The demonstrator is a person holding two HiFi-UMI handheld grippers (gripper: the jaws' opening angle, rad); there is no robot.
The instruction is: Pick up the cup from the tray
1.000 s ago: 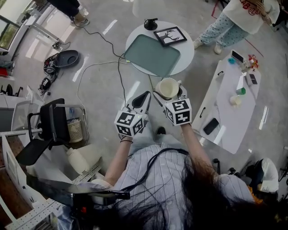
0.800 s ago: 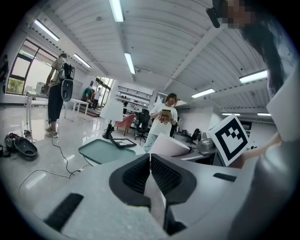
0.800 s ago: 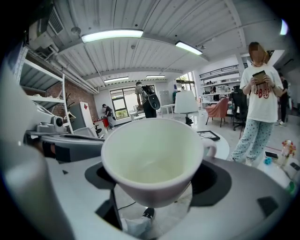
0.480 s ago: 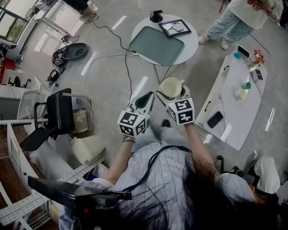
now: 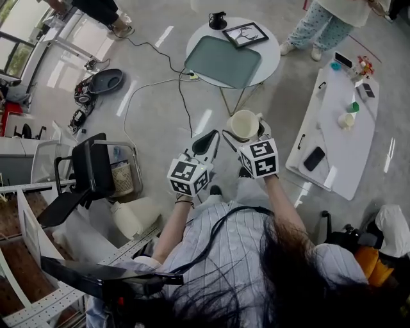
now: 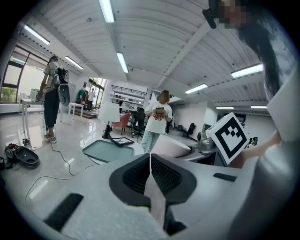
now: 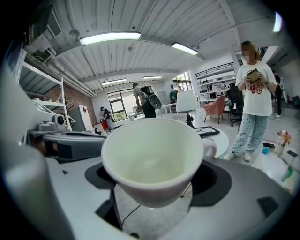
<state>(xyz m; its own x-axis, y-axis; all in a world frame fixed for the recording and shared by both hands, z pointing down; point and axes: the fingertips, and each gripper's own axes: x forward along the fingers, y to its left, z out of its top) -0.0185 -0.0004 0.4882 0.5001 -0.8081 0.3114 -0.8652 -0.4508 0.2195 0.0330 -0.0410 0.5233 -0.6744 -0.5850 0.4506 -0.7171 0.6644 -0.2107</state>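
Observation:
My right gripper [image 5: 246, 131] is shut on a cream cup [image 5: 243, 124], held upright over the floor, well short of the round table. In the right gripper view the cup [image 7: 151, 158] fills the middle, empty, handle to the right, clamped between both jaws. The grey-green tray [image 5: 223, 61] lies bare on the white round table [image 5: 272, 54]; it also shows in the left gripper view as the tray [image 6: 105, 150]. My left gripper [image 5: 204, 144] hangs beside the right one, its jaws pressed together with nothing between them [image 6: 150, 171].
A framed picture [image 5: 245, 34] and a small black lamp [image 5: 218, 20] stand on the round table. A white side table [image 5: 343, 122] with a phone and small items is at right. A black chair [image 5: 86, 173] is at left. Cables cross the floor. A person stands beyond the table.
The view has drifted slightly; the round table and tray sit a little farther off than a second ago. Both grippers keep their hold and pose, the cup still in the right one.

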